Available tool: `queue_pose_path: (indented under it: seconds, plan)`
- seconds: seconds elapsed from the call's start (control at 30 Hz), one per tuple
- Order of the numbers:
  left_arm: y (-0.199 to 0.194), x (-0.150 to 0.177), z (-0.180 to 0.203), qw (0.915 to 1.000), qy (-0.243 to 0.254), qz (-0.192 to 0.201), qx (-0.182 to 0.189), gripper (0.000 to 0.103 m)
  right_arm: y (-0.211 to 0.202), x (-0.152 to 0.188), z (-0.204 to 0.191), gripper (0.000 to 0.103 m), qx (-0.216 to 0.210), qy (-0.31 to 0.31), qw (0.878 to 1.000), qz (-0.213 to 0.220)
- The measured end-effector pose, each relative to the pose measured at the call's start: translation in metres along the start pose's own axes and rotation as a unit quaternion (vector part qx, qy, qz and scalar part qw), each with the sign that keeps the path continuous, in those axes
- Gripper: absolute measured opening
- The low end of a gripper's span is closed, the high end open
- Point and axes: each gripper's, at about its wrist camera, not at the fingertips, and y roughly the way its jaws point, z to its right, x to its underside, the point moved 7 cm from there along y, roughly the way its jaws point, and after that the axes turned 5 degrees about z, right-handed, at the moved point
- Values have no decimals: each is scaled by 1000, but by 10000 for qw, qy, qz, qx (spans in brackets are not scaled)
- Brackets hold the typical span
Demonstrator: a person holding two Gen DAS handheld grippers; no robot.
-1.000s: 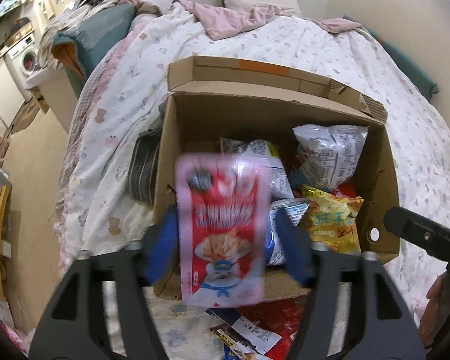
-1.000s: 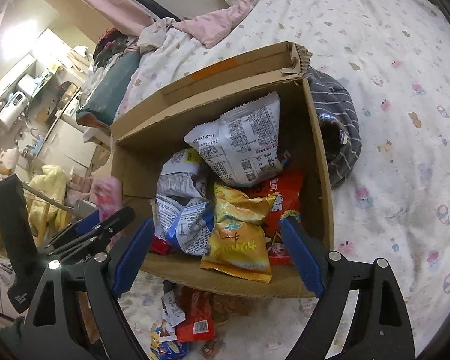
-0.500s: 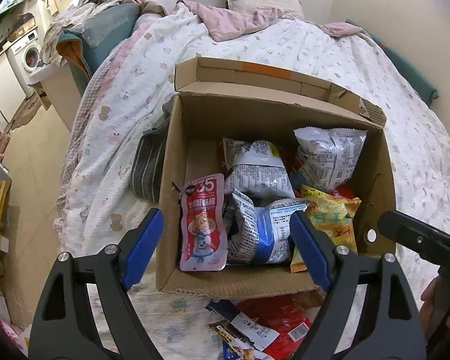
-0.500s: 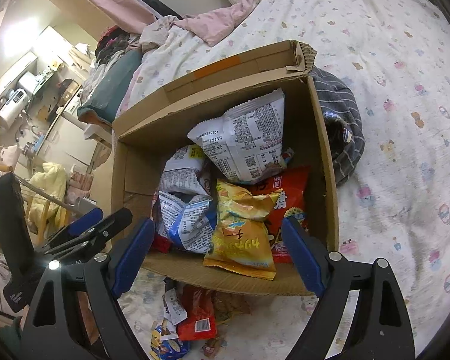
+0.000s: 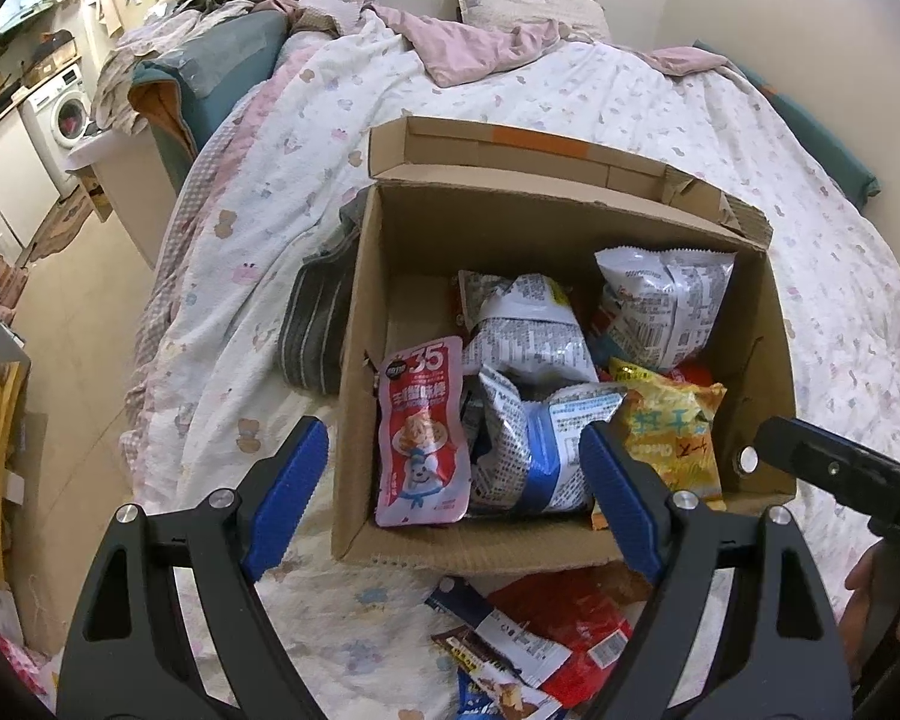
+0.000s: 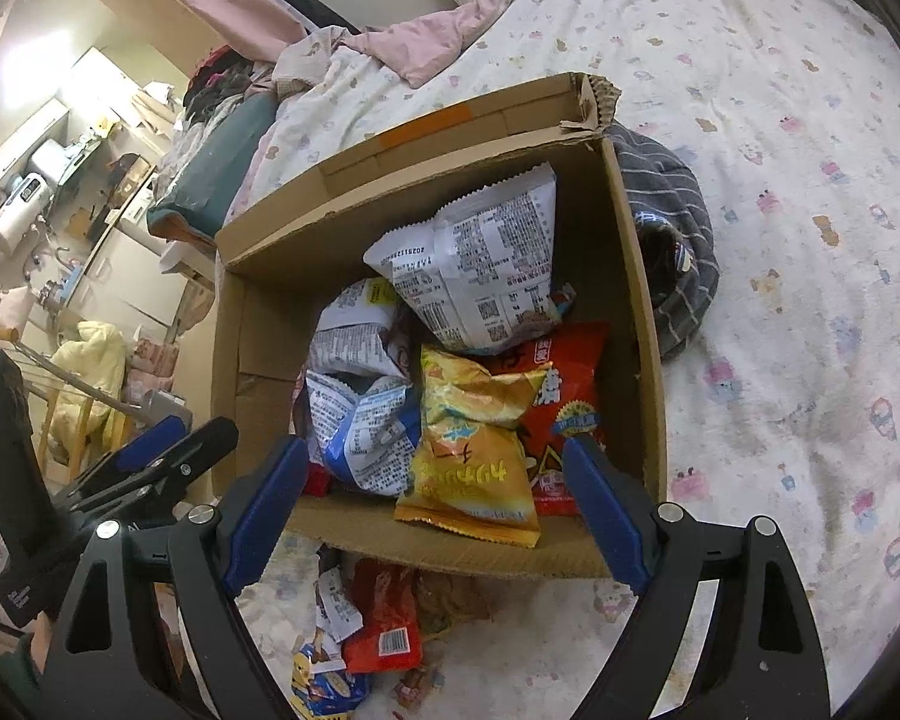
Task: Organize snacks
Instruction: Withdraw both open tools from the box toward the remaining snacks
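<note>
A cardboard box [image 5: 390,546] sits open on the bed [image 5: 630,96], collecting snack bags. A pink-and-red snack pouch [image 5: 423,432] leans upright against its nine o'clock wall, beside blue-white and yellow bags. The left hand-held gripper [image 5: 453,492] hovers spread and empty at six o'clock. The right hand-held gripper [image 6: 435,507] is likewise spread. More loose packets [image 6: 378,618] wait on the bed below the box.
</note>
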Motion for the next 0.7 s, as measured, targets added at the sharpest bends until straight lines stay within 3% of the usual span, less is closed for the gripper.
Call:
queue_pose_path:
  seconds: [0.17,0.43,0.7]
  plan:
    - [-11,8,-1,10000,27,27,-31,84,-5,13,-5,89,-373,370,9985,-161]
    - [-36,16,-3,9980,422,358,-294,84,-25,33,-11,89,-169,75,9998,-98]
    - [-49,31,-11,9976,429,394,-381,84,-43,58,-4,89,-288,462,9984,-139]
